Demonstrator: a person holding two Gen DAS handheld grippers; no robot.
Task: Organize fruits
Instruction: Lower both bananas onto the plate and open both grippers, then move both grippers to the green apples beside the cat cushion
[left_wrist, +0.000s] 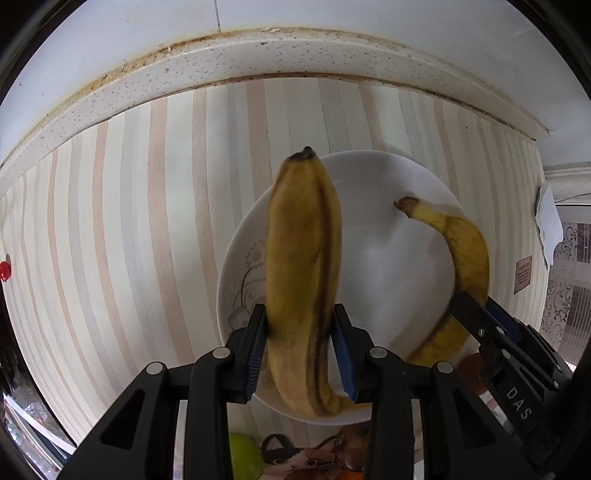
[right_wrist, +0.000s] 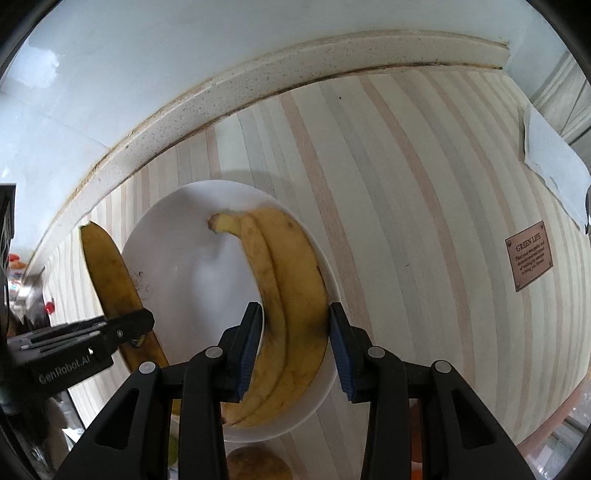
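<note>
My left gripper (left_wrist: 301, 325) is shut on a yellow banana (left_wrist: 301, 266) with brown streaks, held over the left part of a white plate (left_wrist: 384, 273). A second banana (left_wrist: 465, 254) lies along the plate's right side. In the right wrist view my right gripper (right_wrist: 293, 325) straddles that banana (right_wrist: 284, 288) on the plate (right_wrist: 184, 266); its pads stand at the banana's sides with a small gap, so it looks open. The left gripper (right_wrist: 125, 328) and its banana (right_wrist: 110, 273) show at the left. The right gripper (left_wrist: 480, 314) shows in the left wrist view.
The striped tablecloth (right_wrist: 424, 221) covers the counter, with a speckled stone ledge (left_wrist: 258, 59) and white wall behind. A green fruit (left_wrist: 243, 458) and brown fruit (right_wrist: 255, 463) lie near the front. White paper (right_wrist: 554, 162) and a brown label (right_wrist: 528, 258) are at the right.
</note>
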